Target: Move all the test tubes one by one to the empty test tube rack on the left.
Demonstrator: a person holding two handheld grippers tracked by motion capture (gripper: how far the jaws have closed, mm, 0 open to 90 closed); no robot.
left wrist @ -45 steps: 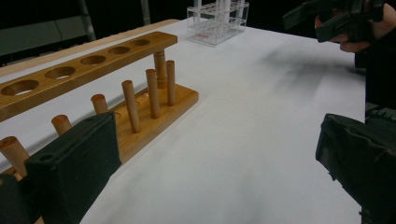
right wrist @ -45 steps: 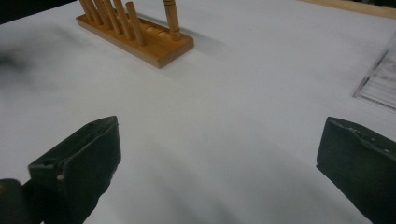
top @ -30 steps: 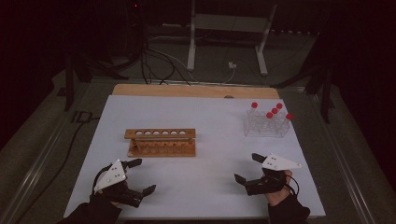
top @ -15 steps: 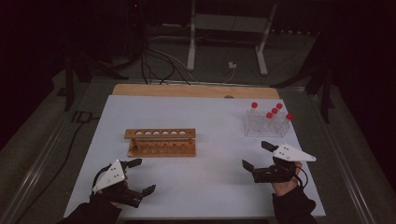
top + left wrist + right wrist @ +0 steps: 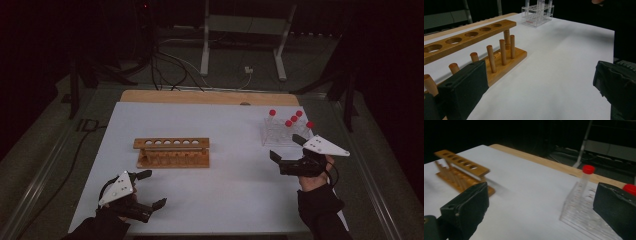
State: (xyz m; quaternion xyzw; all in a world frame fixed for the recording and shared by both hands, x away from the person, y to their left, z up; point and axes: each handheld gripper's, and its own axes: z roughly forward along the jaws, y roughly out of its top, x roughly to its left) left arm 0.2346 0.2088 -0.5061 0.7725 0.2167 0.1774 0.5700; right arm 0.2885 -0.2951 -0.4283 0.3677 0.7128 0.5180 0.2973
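An empty wooden test-tube rack [image 5: 172,152] with a row of holes stands left of the table's middle; it also appears in the left gripper view [image 5: 469,47] and the right gripper view [image 5: 461,172]. A clear plastic rack [image 5: 285,133] at the right holds several red-capped tubes [image 5: 289,123]; one tube [image 5: 585,178] rises in the right gripper view. My left gripper [image 5: 151,189] rests open near the front left edge, nothing between its fingers. My right gripper [image 5: 286,148] is open and raised just in front of the clear rack [image 5: 589,217], holding nothing.
White sheet [image 5: 235,170] covers the table; a wooden strip [image 5: 210,97] runs along its far edge. Beyond lie a metal stand's legs [image 5: 240,45] and cables on a dark floor. Open sheet lies between the two racks.
My right gripper has lifted and moved away from the front edge toward the clear rack. The left gripper has stayed put.
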